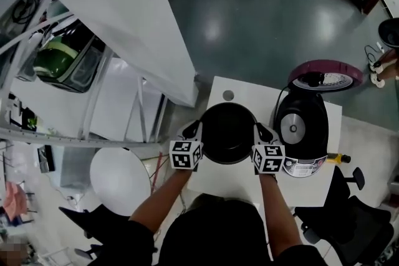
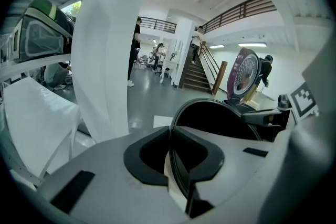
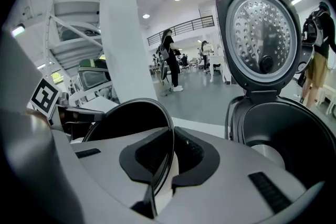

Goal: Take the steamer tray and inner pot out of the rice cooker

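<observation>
The black inner pot point(image 1: 227, 132) hangs between my two grippers over the left part of the small white table point(image 1: 240, 92). My left gripper point(image 1: 197, 132) is shut on the pot's left rim point(image 2: 178, 155), and my right gripper point(image 1: 257, 133) is shut on its right rim point(image 3: 169, 157). The rice cooker point(image 1: 301, 129) stands to the right of the pot with its lid point(image 1: 327, 75) swung open. Its empty cavity point(image 3: 294, 139) and the dimpled inside of the lid point(image 3: 261, 39) show in the right gripper view. No steamer tray is visible in any view.
A large white slanted panel point(image 1: 118, 15) and a metal frame stand left of the table. A round white stool point(image 1: 120, 179) sits at lower left, a black office chair point(image 1: 352, 215) at lower right. People stand far off on the grey floor point(image 2: 134, 52).
</observation>
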### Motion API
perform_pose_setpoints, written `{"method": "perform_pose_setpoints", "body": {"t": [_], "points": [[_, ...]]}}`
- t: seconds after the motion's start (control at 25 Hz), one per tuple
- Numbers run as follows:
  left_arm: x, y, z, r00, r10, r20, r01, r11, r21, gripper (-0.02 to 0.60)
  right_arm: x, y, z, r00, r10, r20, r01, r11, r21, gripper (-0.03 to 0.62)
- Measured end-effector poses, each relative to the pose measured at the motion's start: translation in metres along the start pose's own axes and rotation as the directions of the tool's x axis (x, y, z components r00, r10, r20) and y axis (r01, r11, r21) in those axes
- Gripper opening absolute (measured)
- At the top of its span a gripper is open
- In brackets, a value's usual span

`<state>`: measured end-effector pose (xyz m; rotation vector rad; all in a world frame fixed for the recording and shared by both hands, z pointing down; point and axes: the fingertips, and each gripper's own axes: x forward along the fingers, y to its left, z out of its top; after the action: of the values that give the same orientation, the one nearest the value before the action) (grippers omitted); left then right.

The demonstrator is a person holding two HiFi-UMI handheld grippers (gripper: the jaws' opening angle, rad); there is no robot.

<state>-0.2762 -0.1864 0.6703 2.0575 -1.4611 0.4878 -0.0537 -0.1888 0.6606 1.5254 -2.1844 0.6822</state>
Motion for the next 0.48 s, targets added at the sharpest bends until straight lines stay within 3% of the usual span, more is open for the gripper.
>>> {"method": "perform_pose_setpoints", "body": {"t": [0.48], "points": [[0.033,0.008,-0.018,0.998,0.008,-0.070,-0.009,1.000,-0.007,0.028,0.023,-0.011,-0.026,0.998,-0.030,-0.062,0.032,0.999,0.036,0.021]]}}
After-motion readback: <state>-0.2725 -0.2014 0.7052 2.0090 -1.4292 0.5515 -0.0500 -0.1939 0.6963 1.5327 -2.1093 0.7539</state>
